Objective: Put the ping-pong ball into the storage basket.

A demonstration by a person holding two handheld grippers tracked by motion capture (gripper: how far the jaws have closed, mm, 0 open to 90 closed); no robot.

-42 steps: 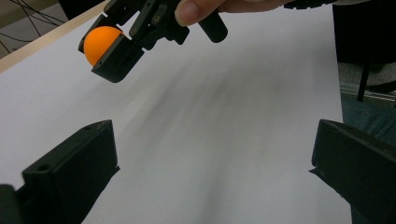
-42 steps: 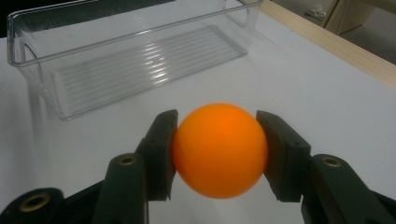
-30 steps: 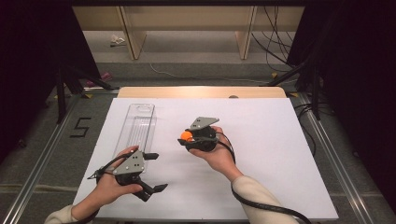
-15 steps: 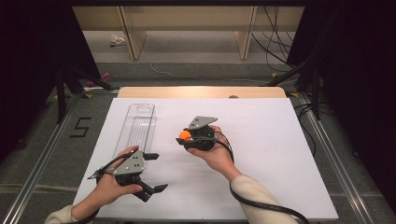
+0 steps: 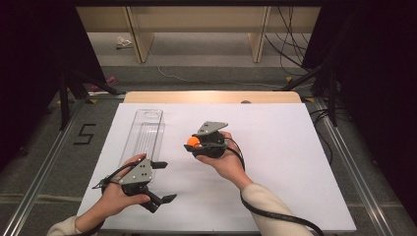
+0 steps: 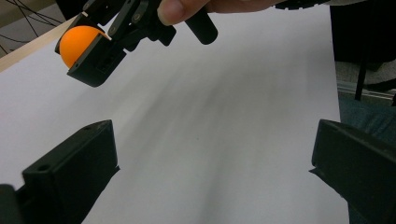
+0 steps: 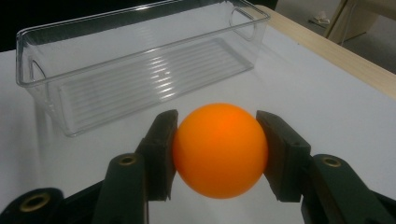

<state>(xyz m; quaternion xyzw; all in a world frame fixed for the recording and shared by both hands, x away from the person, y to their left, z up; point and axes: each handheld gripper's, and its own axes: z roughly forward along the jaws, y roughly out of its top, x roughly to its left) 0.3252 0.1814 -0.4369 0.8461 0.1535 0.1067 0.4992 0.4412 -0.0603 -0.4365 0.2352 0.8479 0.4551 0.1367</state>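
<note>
From the high view, your right gripper (image 5: 195, 144) sits mid-table over the white sheet with the orange ball (image 5: 193, 142) pinched at its tip, and the clear bin (image 5: 144, 133) lies just to its left, its long axis running away from you toward the far edge of the table (image 5: 211, 97). So the ball's way in is a short sideways carry to the left, and anywhere along that long trough will do. Your left gripper (image 5: 162, 182) is down near your edge, just off the bin's near end, jaws spread wide and holding nothing. Over to the left gripper view: those two black jaws stand far apart over bare white sheet, and up top you can see the other gripper with the ball (image 6: 80, 44) clamped in it, lifted off the surface. Now the right gripper view: the ball (image 7: 220, 150) is gripped square between the two pads, one on each side, a clean centred hold. Straight ahead and a little left lies the bin (image 7: 135, 60), empty, its open top facing up, its long side turned broadside to you. The right hand is the one placed for this; I'd say lift over the near wall, then let go.
</note>
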